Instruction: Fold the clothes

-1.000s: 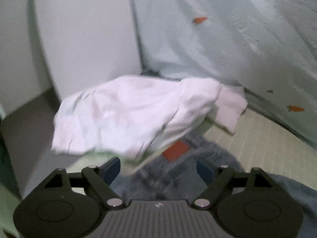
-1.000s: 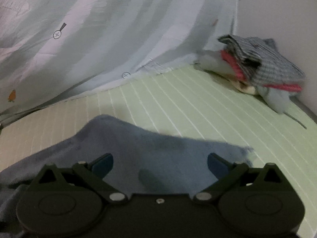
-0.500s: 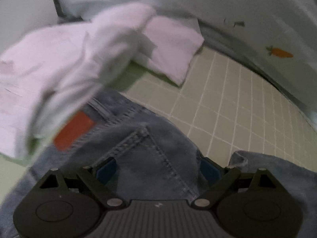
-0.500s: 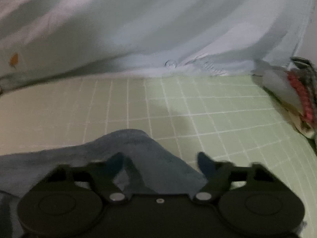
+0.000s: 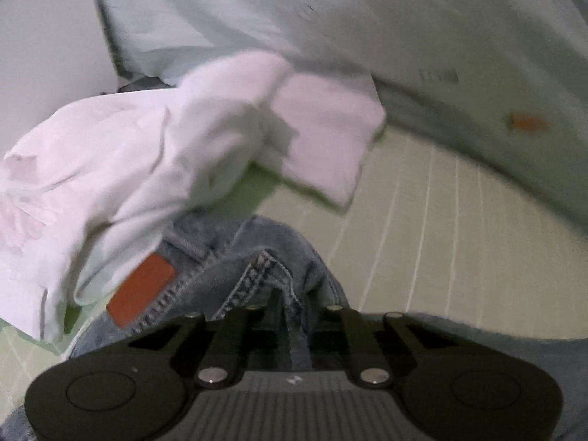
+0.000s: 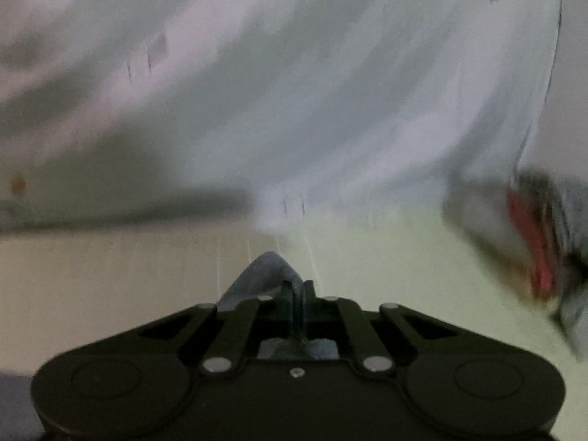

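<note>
Both jaws having just closed, the left gripper (image 5: pixel 284 294) and right gripper (image 6: pixel 298 288) pinch the jeans (image 5: pixel 257 257), ready to lift and fold them.

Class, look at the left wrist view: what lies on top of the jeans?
A white garment overlaps the jeans at their far left, beside the orange patch. How much denim runs beneath it is covered.

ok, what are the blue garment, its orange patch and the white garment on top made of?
Blue garment: looks like denim, a faded blue weave with pale double topstitching along the seams, matte. Orange patch: a flat rectangle sewn at the waistband, probably leather or imitation; too blurred to tell. White garment: thin, soft cloth, likely cotton knit, rumpled in loose folds, matte.
</note>
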